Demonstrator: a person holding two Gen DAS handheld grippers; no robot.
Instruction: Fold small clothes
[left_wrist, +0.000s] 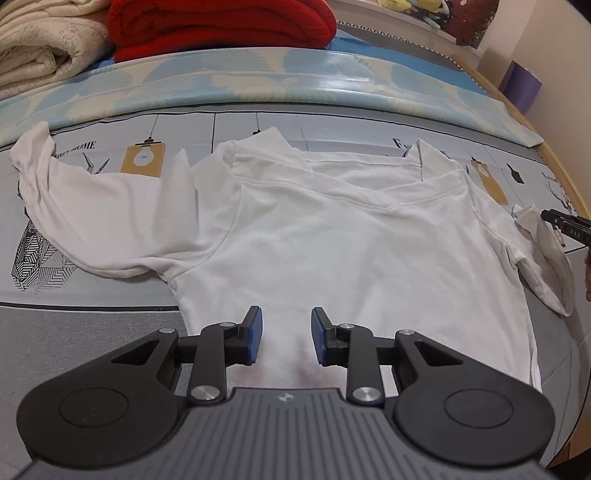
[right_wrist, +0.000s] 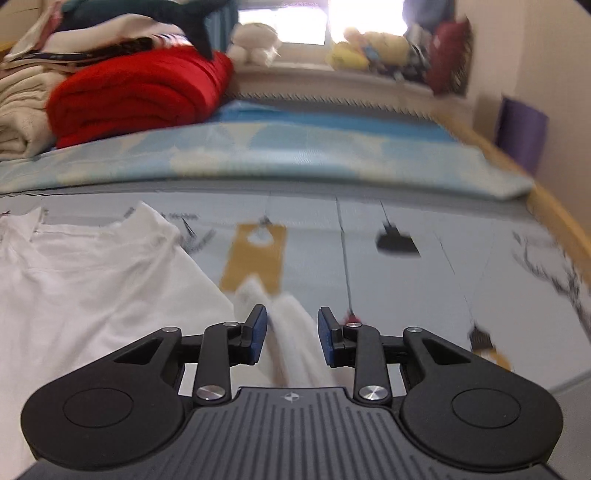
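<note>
A white T-shirt (left_wrist: 332, 240) lies spread flat on the grey printed sheet (left_wrist: 92, 314), neck end away from me. My left gripper (left_wrist: 287, 332) hovers over the shirt's near hem, open, with nothing between its blue pads. The shirt's left sleeve (left_wrist: 92, 192) lies stretched out flat. The right sleeve (left_wrist: 546, 266) stands up in a crumpled ridge, and my right gripper (left_wrist: 546, 217) pokes in beside its top. In the blurred right wrist view that sleeve (right_wrist: 258, 291) runs between the fingers of the right gripper (right_wrist: 291, 328), whose pads stand apart and do not visibly press it.
A red folded blanket (left_wrist: 221, 26) and a cream one (left_wrist: 37, 48) are stacked at the back left behind a blue patterned mat (left_wrist: 295, 74). A purple box (left_wrist: 524, 85) stands by the wall, beyond the wooden bed edge (left_wrist: 561, 173). Stuffed toys (right_wrist: 255, 40) line the windowsill.
</note>
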